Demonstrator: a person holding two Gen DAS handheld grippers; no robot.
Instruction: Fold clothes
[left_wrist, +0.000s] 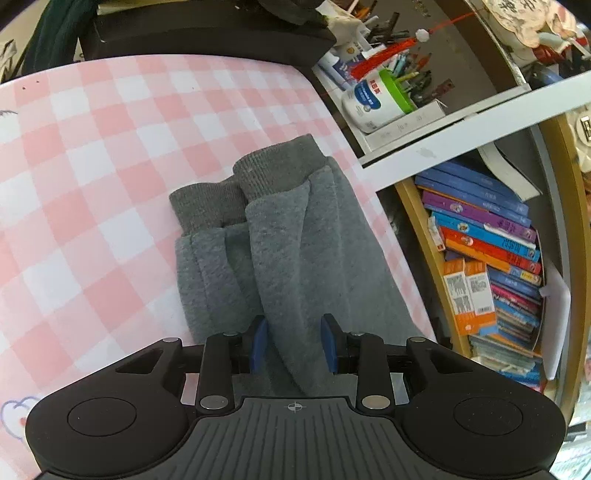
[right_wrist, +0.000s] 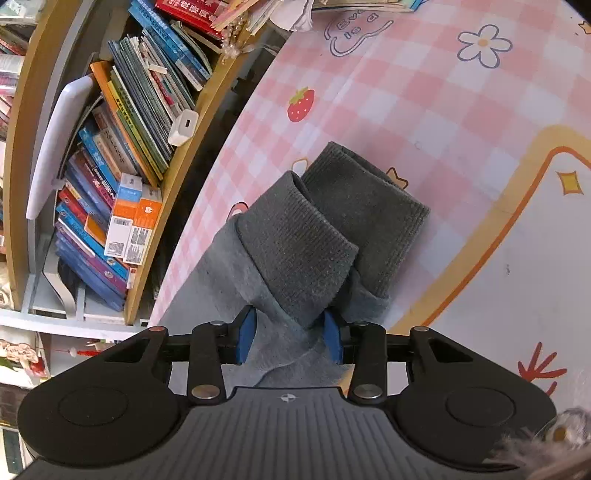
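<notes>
A grey fleece garment (left_wrist: 295, 258) with two darker ribbed cuffs (left_wrist: 277, 166) lies lengthwise on the pink checked tablecloth (left_wrist: 110, 166), close to the table's right edge. My left gripper (left_wrist: 294, 343) is shut on a raised fold of it, the cloth filling the gap between the blue pads. In the right wrist view the garment (right_wrist: 236, 280) ends in two stacked ribbed cuffs (right_wrist: 365, 206) just beyond the fingertips. My right gripper (right_wrist: 289, 339) is shut on bunched light grey cloth under the nearer cuff, which overlaps the right pad.
A wooden bookshelf (left_wrist: 491, 258) crammed with books stands right beside the table edge, also seen as the bookshelf (right_wrist: 110, 166) in the right wrist view. A white tub (left_wrist: 369, 103) and pens sit on a shelf above. A black case (left_wrist: 203, 33) borders the table's far end.
</notes>
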